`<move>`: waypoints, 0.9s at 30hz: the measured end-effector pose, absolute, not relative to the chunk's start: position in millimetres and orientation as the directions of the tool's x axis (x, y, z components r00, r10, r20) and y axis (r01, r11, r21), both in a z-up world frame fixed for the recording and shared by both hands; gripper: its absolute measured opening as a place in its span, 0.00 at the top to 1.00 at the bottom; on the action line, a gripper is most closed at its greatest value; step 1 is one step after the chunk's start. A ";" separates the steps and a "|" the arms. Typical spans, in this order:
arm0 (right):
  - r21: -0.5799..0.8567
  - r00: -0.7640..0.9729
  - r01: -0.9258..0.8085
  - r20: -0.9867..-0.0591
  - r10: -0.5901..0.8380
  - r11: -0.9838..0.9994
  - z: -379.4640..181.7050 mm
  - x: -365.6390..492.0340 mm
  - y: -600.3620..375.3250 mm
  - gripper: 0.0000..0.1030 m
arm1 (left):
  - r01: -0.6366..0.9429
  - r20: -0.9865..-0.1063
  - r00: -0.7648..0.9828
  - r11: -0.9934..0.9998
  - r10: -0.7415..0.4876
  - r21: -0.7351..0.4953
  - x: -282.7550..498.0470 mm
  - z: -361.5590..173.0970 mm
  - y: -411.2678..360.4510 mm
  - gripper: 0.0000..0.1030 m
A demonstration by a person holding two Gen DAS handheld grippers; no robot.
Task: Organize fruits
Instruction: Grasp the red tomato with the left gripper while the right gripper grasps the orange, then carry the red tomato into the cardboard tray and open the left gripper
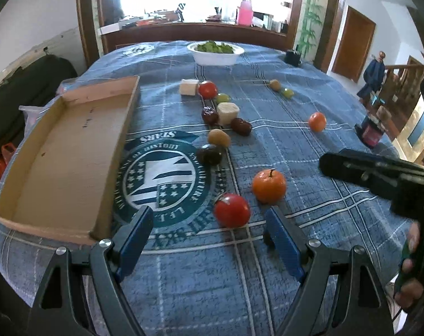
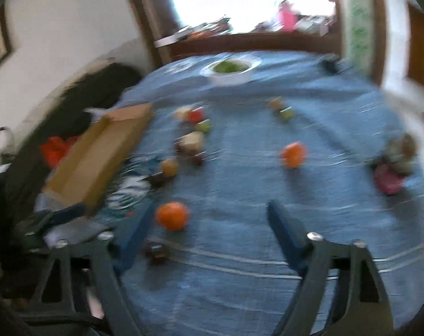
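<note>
Several fruits lie scattered on a blue tablecloth [image 1: 309,224]. A red tomato [image 1: 232,210] sits just ahead of my open left gripper [image 1: 210,221], with an orange [image 1: 269,186] to its right. Further back lie a dark plum [image 1: 211,154], a yellow-brown fruit [image 1: 218,137], dark dates [image 1: 241,126], white pieces [image 1: 227,112], another tomato [image 1: 207,89] and a small orange [image 1: 317,121]. An empty cardboard tray [image 1: 63,156] lies at the left. The right wrist view is blurred: my open right gripper [image 2: 209,215] hovers near the orange [image 2: 172,215]. The right tool's body [image 1: 379,173] shows at the right.
A white bowl of greens [image 1: 215,52] stands at the table's far side. A small jar with a pink label [image 1: 372,131] and a dark object [image 1: 293,56] stand near the right edge. Dark bags and red plastic lie left of the table.
</note>
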State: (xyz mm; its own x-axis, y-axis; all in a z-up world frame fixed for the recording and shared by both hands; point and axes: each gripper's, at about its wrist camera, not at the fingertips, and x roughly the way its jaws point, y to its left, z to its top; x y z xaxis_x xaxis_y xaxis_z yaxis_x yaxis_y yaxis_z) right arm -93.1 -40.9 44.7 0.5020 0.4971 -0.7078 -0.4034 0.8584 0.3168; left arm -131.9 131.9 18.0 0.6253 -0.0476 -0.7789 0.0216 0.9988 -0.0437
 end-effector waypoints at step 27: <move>0.323 0.340 -0.493 -0.783 0.520 0.808 -1.7 -71.7 16.2 0.63 | 0.041 -0.792 0.601 0.994 -0.105 -0.101 -122.2 19.5 157.0 0.69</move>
State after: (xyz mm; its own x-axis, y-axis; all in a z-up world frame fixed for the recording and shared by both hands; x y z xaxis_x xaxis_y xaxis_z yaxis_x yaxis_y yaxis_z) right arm -71.7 16.2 -1.7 0.3396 0.5204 -0.7835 -0.4928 0.8080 0.3230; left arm -122.2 157.0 19.5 0.6013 -0.1052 -0.7921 0.0411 0.9941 -0.1008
